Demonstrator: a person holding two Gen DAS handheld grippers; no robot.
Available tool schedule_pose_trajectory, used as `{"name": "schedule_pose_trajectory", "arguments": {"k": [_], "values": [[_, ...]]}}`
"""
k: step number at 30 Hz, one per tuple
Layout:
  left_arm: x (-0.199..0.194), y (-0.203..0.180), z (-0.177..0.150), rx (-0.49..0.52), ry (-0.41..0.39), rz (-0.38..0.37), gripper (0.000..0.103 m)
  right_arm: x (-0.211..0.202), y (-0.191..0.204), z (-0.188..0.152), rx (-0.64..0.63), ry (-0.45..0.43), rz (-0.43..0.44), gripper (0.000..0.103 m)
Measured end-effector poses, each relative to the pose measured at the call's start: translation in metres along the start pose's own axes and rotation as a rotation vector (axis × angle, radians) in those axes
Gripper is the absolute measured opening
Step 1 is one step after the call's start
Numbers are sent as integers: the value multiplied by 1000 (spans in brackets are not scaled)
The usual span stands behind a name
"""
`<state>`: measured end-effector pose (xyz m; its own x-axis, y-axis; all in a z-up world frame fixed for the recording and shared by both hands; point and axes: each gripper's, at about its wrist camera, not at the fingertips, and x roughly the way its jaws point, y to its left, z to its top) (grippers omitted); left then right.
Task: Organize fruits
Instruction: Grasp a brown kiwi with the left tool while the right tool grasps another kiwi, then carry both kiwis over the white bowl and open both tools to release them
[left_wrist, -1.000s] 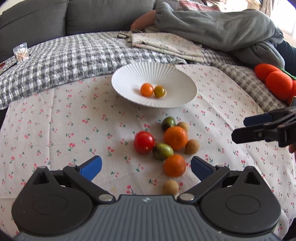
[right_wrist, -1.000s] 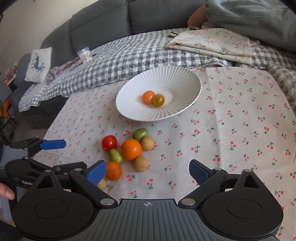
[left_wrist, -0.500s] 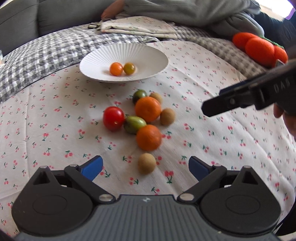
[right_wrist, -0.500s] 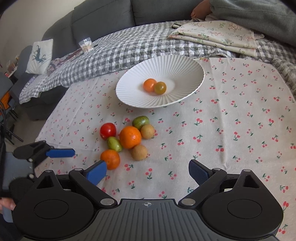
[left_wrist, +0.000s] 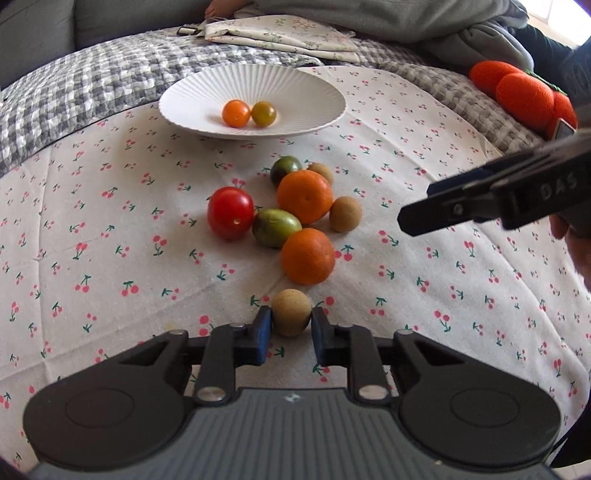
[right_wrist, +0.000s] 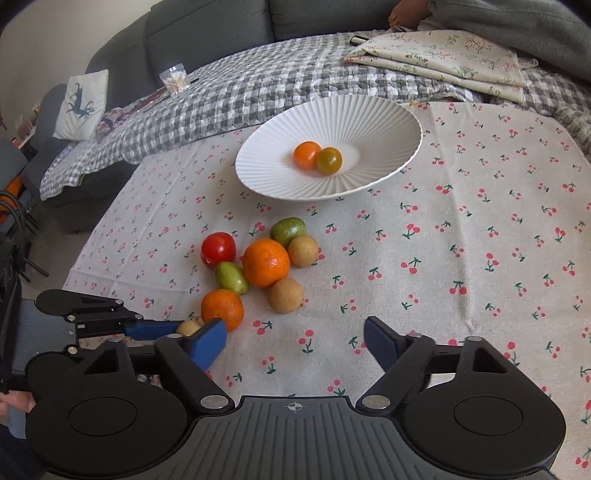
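- Left gripper (left_wrist: 291, 325): fingers have just closed and now clamp the small tan fruit (left_wrist: 291, 312), nearest of the loose pile, which rests on the cherry-print tabletop (left_wrist: 110, 258). A second ago they stood wide apart.
- Judgement: pick secured; lift comes next.
- Right gripper (right_wrist: 295, 341): fingers have just been narrowing, apart, nothing between them.
- White plate (left_wrist: 192, 96) beyond holds two small fruits, unchanged.

Cherry-print cloth (left_wrist: 110, 258): plate (left_wrist: 192, 88), loose fruit (left_wrist: 304, 197).

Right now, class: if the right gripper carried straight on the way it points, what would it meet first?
Probably the round tan fruit nearest its open right gripper; depth is uncertain, so it might touch the cherry-print cloth first.
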<state>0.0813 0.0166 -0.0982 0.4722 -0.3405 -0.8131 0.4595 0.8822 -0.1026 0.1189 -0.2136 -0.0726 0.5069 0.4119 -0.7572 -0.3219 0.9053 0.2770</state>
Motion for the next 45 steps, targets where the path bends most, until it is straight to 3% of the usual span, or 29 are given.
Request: {"name": "schedule_pose_trajectory", "arguments": {"k": [6, 13, 18, 23, 36, 45], "values": [[-5, 8, 5, -31, -8, 11, 21, 16, -7, -1, 26, 13, 2, 58], [-7, 18, 7, -75, -12, 29, 21, 38, 5, 1, -37, 13, 1, 57], [-5, 22, 5, -88, 0, 37, 21, 48, 13, 3, -76, -1, -2, 50], [-4, 21, 5, -88, -3, 36, 21, 54, 16, 6, -100, -12, -21, 27], [-11, 26, 11, -120, -34, 48, 21, 29, 1, 11, -78, -50, -32, 27], [-24, 37, 27, -176, -98, 72, 21, 3, -11, 21, -59, -106, -33, 27]]}}
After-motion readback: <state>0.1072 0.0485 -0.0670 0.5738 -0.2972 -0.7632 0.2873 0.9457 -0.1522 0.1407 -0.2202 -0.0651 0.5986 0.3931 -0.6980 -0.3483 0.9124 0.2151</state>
